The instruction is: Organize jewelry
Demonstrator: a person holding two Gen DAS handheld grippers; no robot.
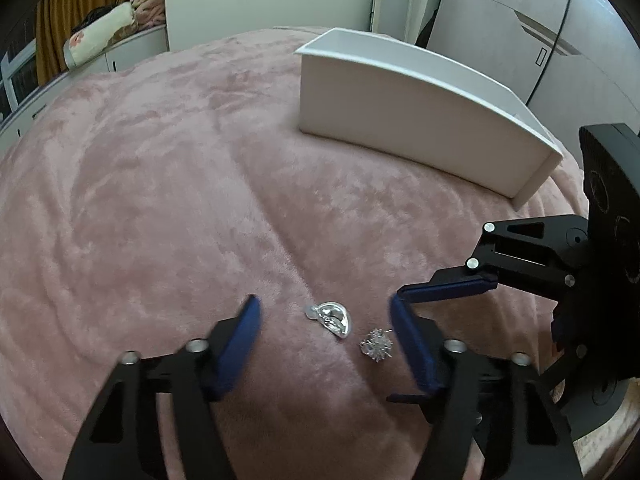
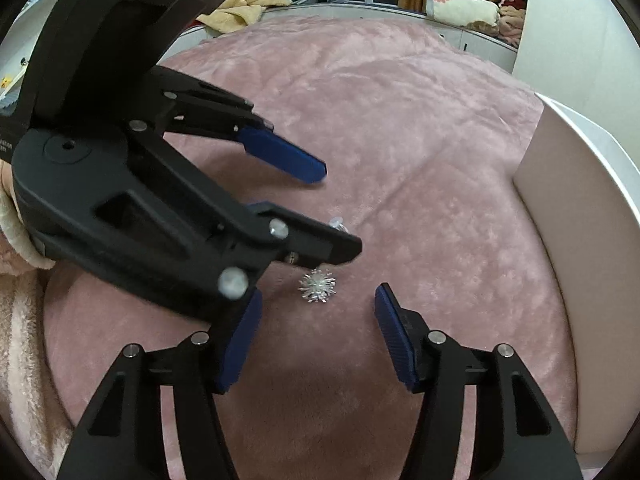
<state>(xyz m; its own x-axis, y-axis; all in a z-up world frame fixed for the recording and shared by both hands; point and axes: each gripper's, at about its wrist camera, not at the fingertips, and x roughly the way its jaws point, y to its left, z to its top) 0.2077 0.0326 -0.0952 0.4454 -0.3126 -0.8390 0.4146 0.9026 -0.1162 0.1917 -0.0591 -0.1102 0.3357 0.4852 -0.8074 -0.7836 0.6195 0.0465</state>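
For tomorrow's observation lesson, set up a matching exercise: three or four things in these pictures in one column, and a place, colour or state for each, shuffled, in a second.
Column 1
1. spiky silver piece
2. domed silver piece
3. white box
4. left claw

Column 2
A. standing at the far side of the pink blanket
B. open, with blue pads
C. lying nearer the right claw
D. smooth and shiny, beside a small clear stopper

Pairs: 1-C, 2-D, 3-A, 4-B

Pink blanket [image 1: 160, 200]; white box [image 1: 420, 120]; silver earrings [image 1: 334, 318]; blue pads [image 2: 240, 340].
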